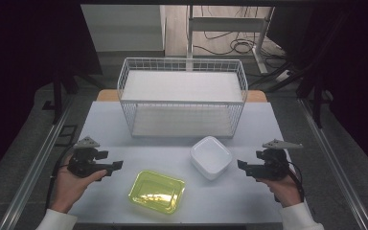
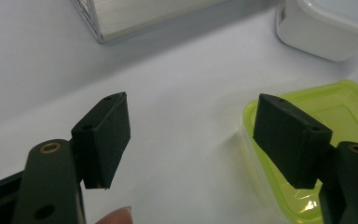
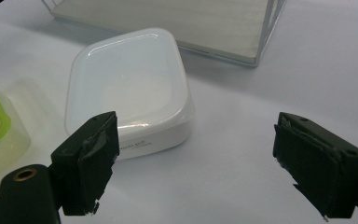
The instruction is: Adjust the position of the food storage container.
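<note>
Lab recording bay, black curtains [image 1: 19, 57], loose floor cables [image 1: 230, 45], white table [image 1: 105, 120]

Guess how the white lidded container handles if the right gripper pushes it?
The white lidded container looks like glossy plastic on a smooth table, so it probably slides easily. It sits low and wide, so tipping seems unlikely. Its rounded corners may let fingers slip off.

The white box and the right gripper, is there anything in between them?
No. In the high view, just bare table lies between the white box and the right gripper.
</note>
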Motion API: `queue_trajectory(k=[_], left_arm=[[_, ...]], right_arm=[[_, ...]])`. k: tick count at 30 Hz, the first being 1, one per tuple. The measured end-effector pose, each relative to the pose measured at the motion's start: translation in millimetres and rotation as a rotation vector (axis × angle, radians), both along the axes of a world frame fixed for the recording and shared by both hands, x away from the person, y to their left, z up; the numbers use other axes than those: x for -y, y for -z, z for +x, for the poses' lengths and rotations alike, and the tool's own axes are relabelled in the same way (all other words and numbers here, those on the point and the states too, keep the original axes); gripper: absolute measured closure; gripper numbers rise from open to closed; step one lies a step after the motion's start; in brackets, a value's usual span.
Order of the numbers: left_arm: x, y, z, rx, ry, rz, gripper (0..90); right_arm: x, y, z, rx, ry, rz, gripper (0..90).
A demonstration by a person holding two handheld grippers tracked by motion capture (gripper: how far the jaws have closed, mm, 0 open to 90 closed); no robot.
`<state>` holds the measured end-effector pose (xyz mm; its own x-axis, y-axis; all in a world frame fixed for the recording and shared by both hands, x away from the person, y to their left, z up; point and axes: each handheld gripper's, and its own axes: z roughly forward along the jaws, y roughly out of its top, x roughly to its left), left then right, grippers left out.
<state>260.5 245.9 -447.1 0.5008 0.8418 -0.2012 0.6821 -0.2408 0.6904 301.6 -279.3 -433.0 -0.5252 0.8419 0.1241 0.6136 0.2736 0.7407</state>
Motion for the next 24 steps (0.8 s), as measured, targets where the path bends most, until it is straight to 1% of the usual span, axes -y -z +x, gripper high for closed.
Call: queue_trajectory(k=[4,10,16,17,19,22,24], left_arm=[[1.1,1.6,-0.3,-0.013,0.004,0.005,27.0],[2.1,1.9,-0.4,-0.022,0.014,0.007,27.0],[2.4,1.4,-0.4,-0.025,0.021,0.004,26.9],[2.7,1.3,-0.5,-0.026,0.021,0.003,26.8],[3.1,1.5,-0.3,-0.026,0.024,0.005,26.7],[3.3,2.1,0.1,-0.032,0.024,0.008,26.4],[3.1,2.3,0.3,-0.033,0.023,0.007,26.3]], right_arm=[[-1.9,0.9,0.2,-0.01,-0.008,-0.007,14.4],[-4.0,1.0,0.1,-0.007,-0.018,-0.015,14.5],[-4.3,2.7,0.1,-0.021,-0.019,-0.02,14.6],[-5.0,2.7,0.0,-0.016,-0.035,-0.021,14.6],[-5.7,2.5,-0.5,-0.019,-0.039,-0.023,14.7],[-11.0,1.9,-2.3,-0.024,-0.065,-0.036,14.8],[-12.6,1.6,-2.7,-0.024,-0.072,-0.036,14.9]])
